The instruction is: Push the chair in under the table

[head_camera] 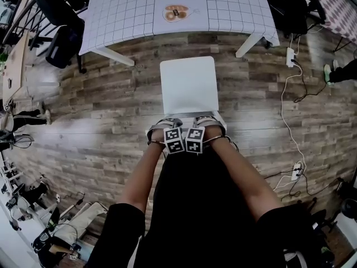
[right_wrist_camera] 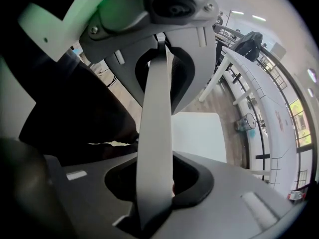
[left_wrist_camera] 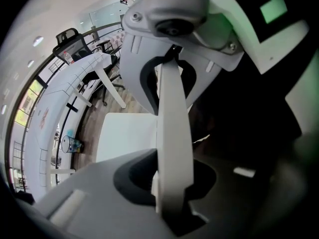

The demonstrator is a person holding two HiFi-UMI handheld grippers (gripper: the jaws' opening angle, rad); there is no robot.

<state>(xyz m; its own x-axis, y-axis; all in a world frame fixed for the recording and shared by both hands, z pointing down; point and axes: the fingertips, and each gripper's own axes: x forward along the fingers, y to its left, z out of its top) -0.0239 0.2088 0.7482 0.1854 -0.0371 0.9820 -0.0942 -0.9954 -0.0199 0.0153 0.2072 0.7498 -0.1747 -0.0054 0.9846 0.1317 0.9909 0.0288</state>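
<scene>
Chair just short of table; left gripper, right gripper seemingly clamp backrest.

Left gripper is gripping the white backrest of the chair. The backrest is running as an upright band through both jaws, which are pressing on it from above and below in the picture. Past the jaws, the chair's seat is facing the table, whose gridded cloth is curving along the left. Slanted white table legs are standing on wood floor. A black office chair is showing beyond the table, and dark clothing is filling the right.
</scene>
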